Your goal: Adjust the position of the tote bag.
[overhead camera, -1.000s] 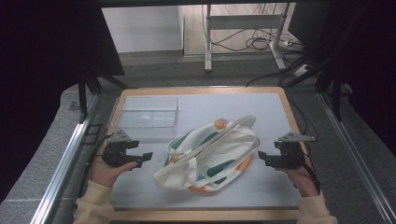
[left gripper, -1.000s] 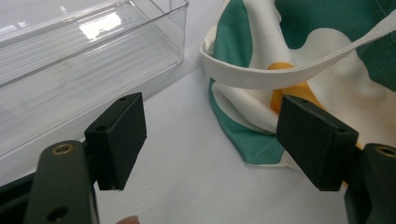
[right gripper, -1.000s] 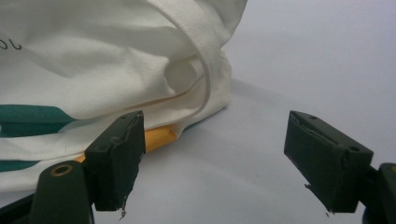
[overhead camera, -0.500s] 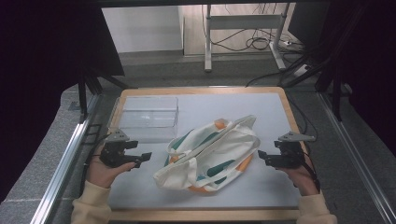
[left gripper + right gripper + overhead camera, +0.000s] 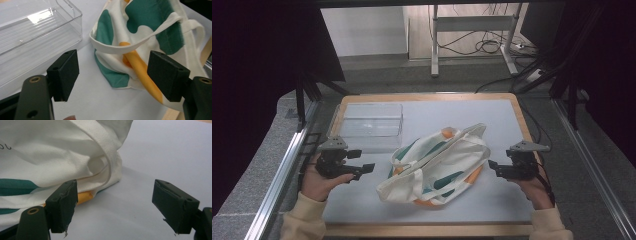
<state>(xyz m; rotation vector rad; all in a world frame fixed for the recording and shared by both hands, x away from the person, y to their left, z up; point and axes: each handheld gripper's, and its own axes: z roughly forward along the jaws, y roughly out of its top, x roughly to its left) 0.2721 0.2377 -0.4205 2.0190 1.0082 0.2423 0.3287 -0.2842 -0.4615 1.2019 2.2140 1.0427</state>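
A cream cloth tote bag [image 5: 437, 165] with green and orange patches lies crumpled in the middle of the pale blue mat [image 5: 452, 112]. My left gripper [image 5: 362, 169] hovers just left of it, open, with nothing between its jaws. In the left gripper view the bag [image 5: 140, 37] and its strap lie ahead of the open left gripper [image 5: 117, 75]. My right gripper [image 5: 492, 167] hangs at the bag's right edge, open and empty. In the right gripper view the bag's white corner [image 5: 62, 157] lies just past the left jaw of the right gripper [image 5: 117, 205].
A clear plastic tray [image 5: 371, 125] stands at the mat's back left, seen close as the tray [image 5: 32, 37] in the left gripper view. The wooden table rim [image 5: 427, 96] frames the mat. Metal rails run along both sides; cables lie on the floor beyond.
Both hands hold almost still. The left gripper has shifted slightly; the bag has not moved.
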